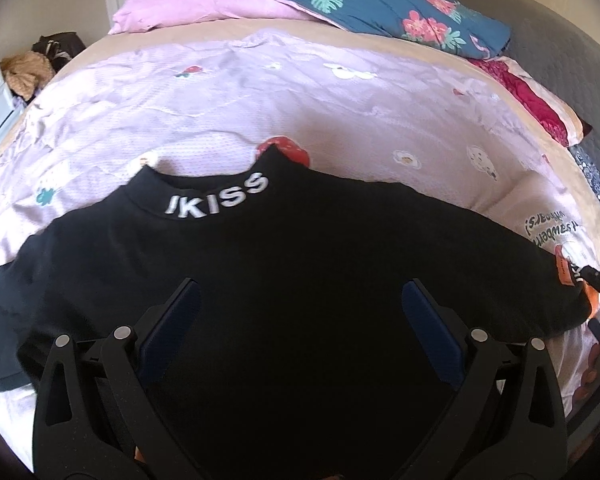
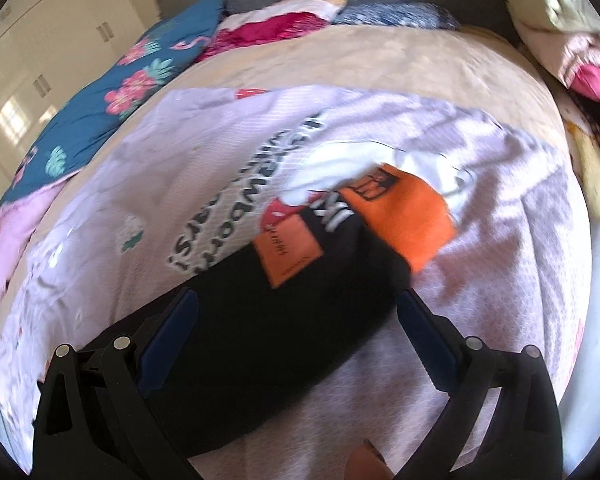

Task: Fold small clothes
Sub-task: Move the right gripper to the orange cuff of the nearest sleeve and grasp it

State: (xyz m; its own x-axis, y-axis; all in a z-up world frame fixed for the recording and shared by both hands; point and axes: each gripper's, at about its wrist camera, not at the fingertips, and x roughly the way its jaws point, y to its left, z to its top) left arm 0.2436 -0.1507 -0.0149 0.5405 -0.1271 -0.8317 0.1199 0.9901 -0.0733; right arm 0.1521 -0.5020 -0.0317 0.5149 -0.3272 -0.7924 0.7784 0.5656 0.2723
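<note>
Holding both pairs of fingers wide apart and empty, I hover my left gripper over the black shirt on the bed; my right gripper faces its orange-patched sleeve at 12 o'clock.

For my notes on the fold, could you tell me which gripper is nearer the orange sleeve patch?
Right. The right gripper hovers over that sleeve, just short of the orange patch; the left gripper is over the shirt's body.
</note>
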